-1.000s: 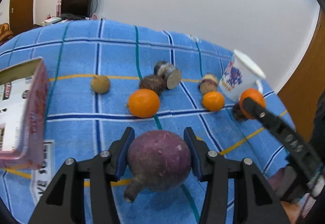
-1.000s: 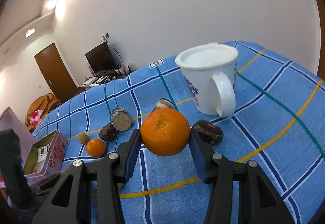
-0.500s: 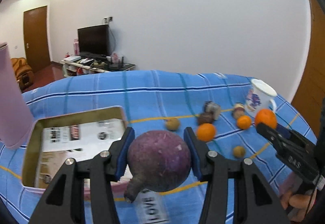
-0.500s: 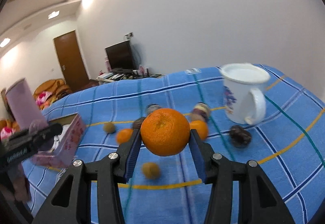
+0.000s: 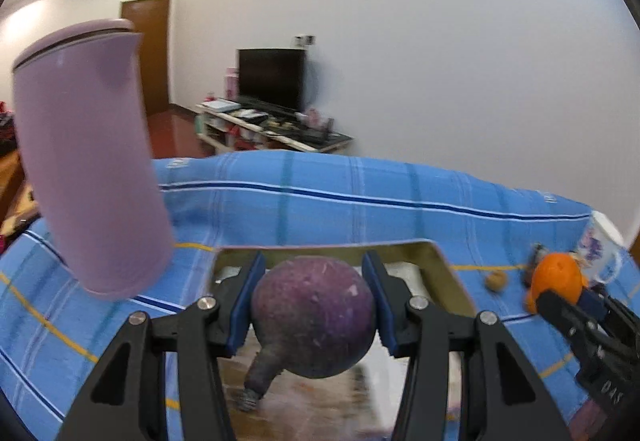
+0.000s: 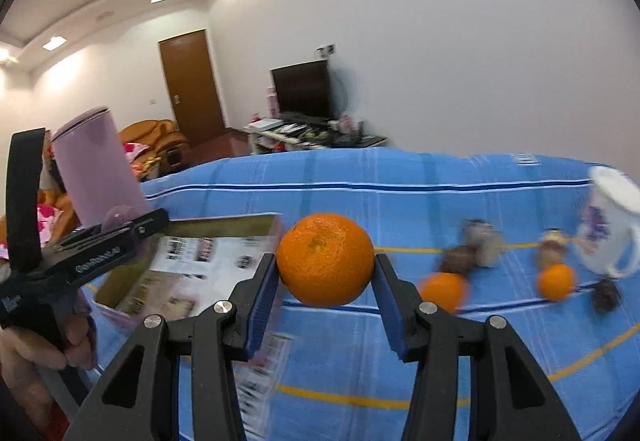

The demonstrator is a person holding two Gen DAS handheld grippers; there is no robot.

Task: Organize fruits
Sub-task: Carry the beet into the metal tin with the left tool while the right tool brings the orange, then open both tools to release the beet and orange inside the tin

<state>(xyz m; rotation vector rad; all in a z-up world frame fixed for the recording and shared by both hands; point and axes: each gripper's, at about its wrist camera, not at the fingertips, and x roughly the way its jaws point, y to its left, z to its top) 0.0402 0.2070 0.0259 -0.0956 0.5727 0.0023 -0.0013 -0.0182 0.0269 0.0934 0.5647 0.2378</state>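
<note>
1. The left gripper has its jaws closed on a purple fruit, both blue pads pressed to its flanks and the stem hanging down; it is carried just above the open box, inside the near rim.
2. The right gripper has its jaws clamped on an orange, held in the air above the blue cloth, beside the box but not over it.
3. The step in hand looks like dropping both fruits into the box; the left is placed to go first.
4. Lower the purple fruit until it is close to the box floor before the jaws open; it is round and would likely roll or bounce if let go from height.
5. Keep clear of the pink cylinder standing just beside the box's left side; a sideways swing could knock it over.
6. Bring the orange across the box wall before release; let go here, it would land on the cloth.
7. Keep the two grippers apart over the box; both heading for one opening risks a clash.
8. Left on the cloth: two small oranges, several brown fruits and a mug, blurred.
</note>
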